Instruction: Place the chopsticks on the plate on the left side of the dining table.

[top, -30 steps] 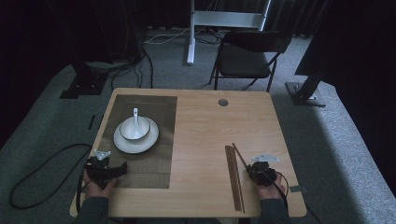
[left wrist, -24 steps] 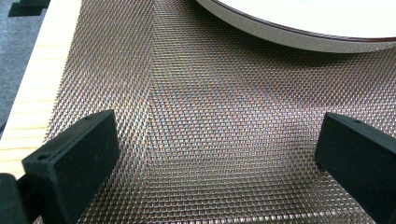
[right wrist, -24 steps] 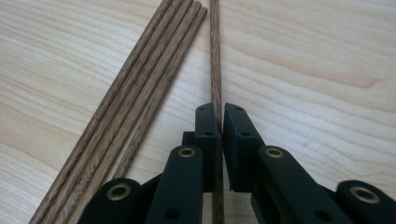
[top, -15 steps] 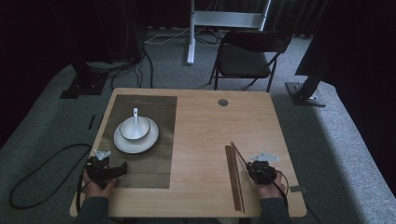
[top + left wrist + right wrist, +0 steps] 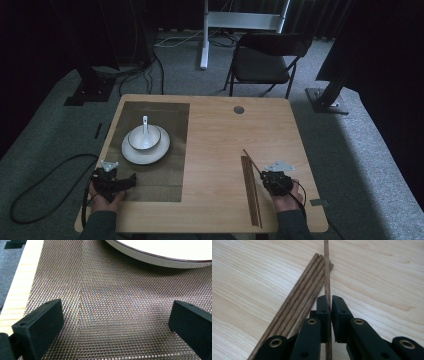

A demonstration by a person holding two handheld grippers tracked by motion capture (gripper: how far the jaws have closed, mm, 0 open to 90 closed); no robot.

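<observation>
My right gripper [image 5: 329,300] is shut on a single brown wooden chopstick [image 5: 326,270], which runs forward between the jaws just above the table. In the high view this chopstick [image 5: 250,157] angles up and left from the right gripper [image 5: 264,176]. A bundle of several more chopsticks [image 5: 302,292] lies flat on the wood just left of it, near the table's front [image 5: 251,192]. My left gripper [image 5: 117,315] is open and empty over a woven brown placemat [image 5: 112,295], with a white plate's rim [image 5: 162,260] just ahead. In the high view the left gripper [image 5: 122,180] is at the placemat's front-left corner.
On the placemat [image 5: 165,130] a white plate [image 5: 131,154] carries a bowl [image 5: 137,142] with a white spoon [image 5: 145,127] in it. The wooden table [image 5: 220,140] has a round grommet [image 5: 239,109] at the back. A black chair [image 5: 265,60] stands beyond it. A cable [image 5: 45,170] loops on the floor at left.
The right gripper has edged slightly left with the chopstick still in its jaws. The left gripper has stayed put.
</observation>
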